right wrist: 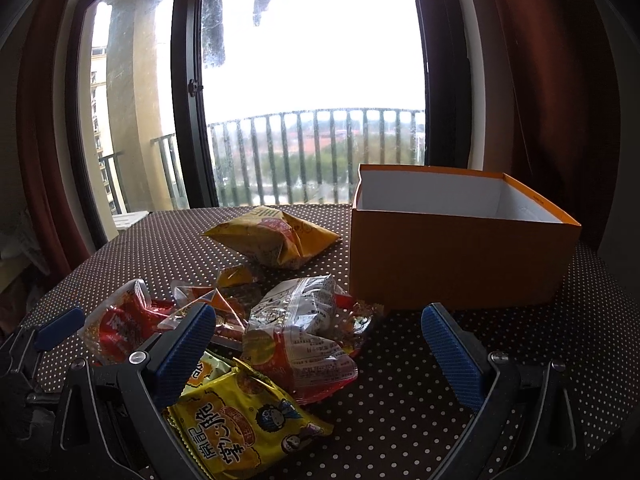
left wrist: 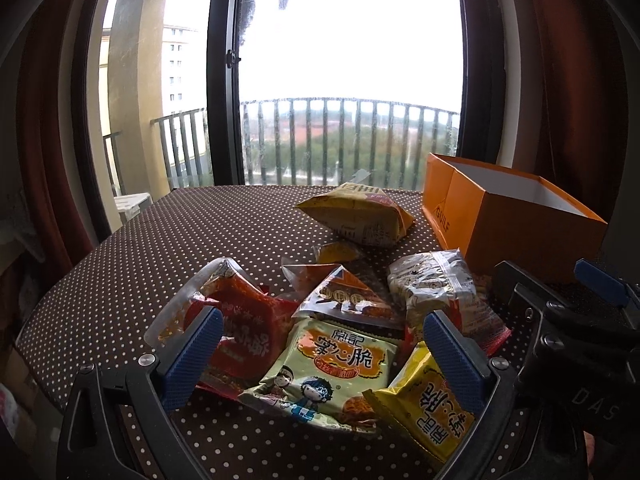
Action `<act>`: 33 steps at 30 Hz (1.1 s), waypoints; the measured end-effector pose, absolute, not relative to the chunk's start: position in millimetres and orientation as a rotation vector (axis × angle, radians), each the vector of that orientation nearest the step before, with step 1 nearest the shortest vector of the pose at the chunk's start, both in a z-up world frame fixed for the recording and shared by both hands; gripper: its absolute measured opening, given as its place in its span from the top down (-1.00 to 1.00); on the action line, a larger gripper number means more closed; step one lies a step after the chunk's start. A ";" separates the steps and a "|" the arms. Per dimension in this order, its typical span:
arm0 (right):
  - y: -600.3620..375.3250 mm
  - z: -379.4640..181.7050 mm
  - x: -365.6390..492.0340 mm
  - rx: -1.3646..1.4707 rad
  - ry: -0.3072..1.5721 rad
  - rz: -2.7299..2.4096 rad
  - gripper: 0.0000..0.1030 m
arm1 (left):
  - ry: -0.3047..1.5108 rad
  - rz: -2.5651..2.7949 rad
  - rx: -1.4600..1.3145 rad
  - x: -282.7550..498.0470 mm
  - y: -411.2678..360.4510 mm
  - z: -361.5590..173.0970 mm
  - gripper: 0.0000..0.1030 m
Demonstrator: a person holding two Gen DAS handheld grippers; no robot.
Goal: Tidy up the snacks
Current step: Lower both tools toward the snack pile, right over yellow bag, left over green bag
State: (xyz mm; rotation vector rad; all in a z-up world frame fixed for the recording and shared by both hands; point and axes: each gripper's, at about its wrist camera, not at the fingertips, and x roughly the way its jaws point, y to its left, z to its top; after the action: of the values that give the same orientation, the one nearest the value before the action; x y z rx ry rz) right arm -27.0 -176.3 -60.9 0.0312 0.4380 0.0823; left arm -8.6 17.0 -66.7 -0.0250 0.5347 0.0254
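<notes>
Several snack packets lie in a pile on the brown polka-dot table [left wrist: 132,248]. My left gripper [left wrist: 324,340] is open above the pile, its blue fingers either side of a pale green packet [left wrist: 320,372], with a red packet [left wrist: 240,336] on the left and a yellow packet [left wrist: 424,404] on the right. My right gripper [right wrist: 320,340] is open, just right of the pile, with a silver-and-red packet [right wrist: 296,340] between its fingers and the yellow packet [right wrist: 244,424] below its left finger. A large yellow bag [right wrist: 276,240] lies farther back. An open orange box [right wrist: 456,256] stands at the right.
A tall window with a balcony railing [left wrist: 344,136] is behind the table. Dark red curtains [right wrist: 532,80] hang on both sides. The right gripper's body [left wrist: 576,328] shows at the right edge of the left wrist view.
</notes>
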 end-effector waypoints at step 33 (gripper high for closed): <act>-141.0 -126.6 -14.8 0.013 0.660 0.104 -1.00 | 0.671 0.040 0.047 -5.7 15.5 -127.7 -0.93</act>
State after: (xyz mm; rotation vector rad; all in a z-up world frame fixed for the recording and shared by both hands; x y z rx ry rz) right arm -14.8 -141.0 -126.6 0.0127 0.6596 0.1039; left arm -5.7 15.5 -127.7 0.0470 0.6708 0.0399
